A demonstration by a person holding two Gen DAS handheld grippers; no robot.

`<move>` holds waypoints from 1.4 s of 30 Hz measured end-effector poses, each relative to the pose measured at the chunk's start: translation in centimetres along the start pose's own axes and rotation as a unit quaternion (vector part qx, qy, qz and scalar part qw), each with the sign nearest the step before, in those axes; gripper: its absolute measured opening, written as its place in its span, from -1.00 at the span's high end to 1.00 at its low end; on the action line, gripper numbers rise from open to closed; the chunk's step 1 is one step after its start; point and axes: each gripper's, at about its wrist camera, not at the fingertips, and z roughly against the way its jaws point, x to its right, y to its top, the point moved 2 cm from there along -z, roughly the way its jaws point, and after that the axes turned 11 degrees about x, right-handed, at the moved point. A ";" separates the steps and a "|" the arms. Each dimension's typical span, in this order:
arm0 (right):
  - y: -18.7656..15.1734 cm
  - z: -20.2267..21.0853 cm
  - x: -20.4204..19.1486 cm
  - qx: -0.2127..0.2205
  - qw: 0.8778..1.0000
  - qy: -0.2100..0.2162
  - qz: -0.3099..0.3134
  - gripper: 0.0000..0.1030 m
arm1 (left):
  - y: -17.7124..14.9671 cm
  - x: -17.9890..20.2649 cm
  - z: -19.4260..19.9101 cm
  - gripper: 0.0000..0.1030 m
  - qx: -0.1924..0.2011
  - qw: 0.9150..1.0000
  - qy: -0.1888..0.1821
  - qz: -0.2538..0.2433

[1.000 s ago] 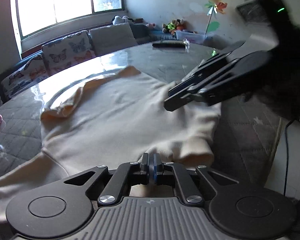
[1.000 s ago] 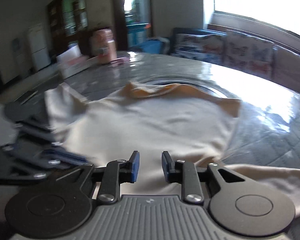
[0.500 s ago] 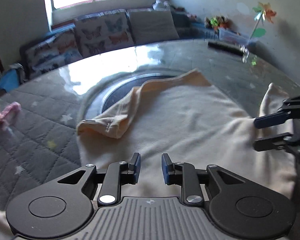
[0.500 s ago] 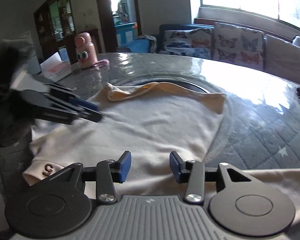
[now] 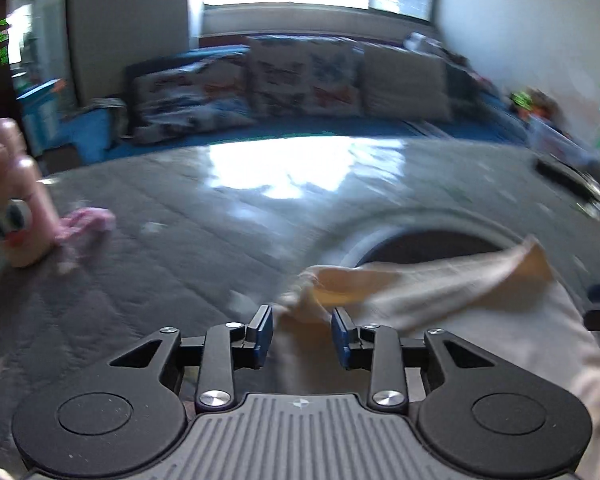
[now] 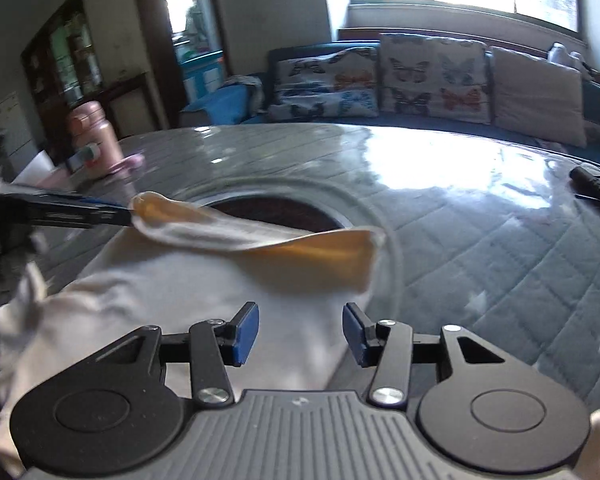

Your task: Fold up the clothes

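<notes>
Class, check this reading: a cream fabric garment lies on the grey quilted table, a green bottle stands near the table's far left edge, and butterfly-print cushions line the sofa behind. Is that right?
One detail is wrong: the bottle is pink, not green, as the right wrist view shows. The cream fabric garment does lie on the grey quilted table, and butterfly-print cushions line the sofa.

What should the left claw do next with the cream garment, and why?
Probably close the left claw on the near corner of the cream garment. Its jaws are opening, with that raised corner between the pads but not pinched. The right claw is also opening over the cloth, gripping nothing.
</notes>
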 end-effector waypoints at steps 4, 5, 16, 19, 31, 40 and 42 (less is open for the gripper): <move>0.6 -2.3 2.0 -0.002 0.999 -0.017 -0.031 0.09 | 0.3 -1.3 0.4 0.23 0.003 1.000 0.014 0.020; 0.7 -2.8 2.3 -0.003 0.999 -0.018 -0.034 0.09 | 0.4 -1.1 0.7 0.20 0.007 1.000 0.003 0.019; 1.4 -6.0 2.2 -0.011 0.999 -0.020 -0.032 0.23 | 0.1 2.6 -2.5 0.13 -0.013 0.999 -0.019 -0.042; 1.8 -6.7 2.8 -0.003 0.998 -0.035 -0.043 0.23 | 0.3 1.9 -4.0 0.23 -0.019 0.999 0.008 -0.029; 2.1 -7.7 3.3 -0.004 0.999 -0.016 -0.051 0.72 | 0.2 1.5 -4.9 0.72 -0.016 1.000 -0.008 -0.020; 2.9 -8.6 2.8 0.018 0.999 -0.023 -0.042 0.79 | 0.4 1.0 -4.9 0.88 0.017 0.999 0.027 -0.034; 3.1 -9.3 2.6 0.014 0.999 -0.024 -0.040 0.79 | 0.4 0.8 -5.2 0.88 0.016 0.999 0.032 -0.034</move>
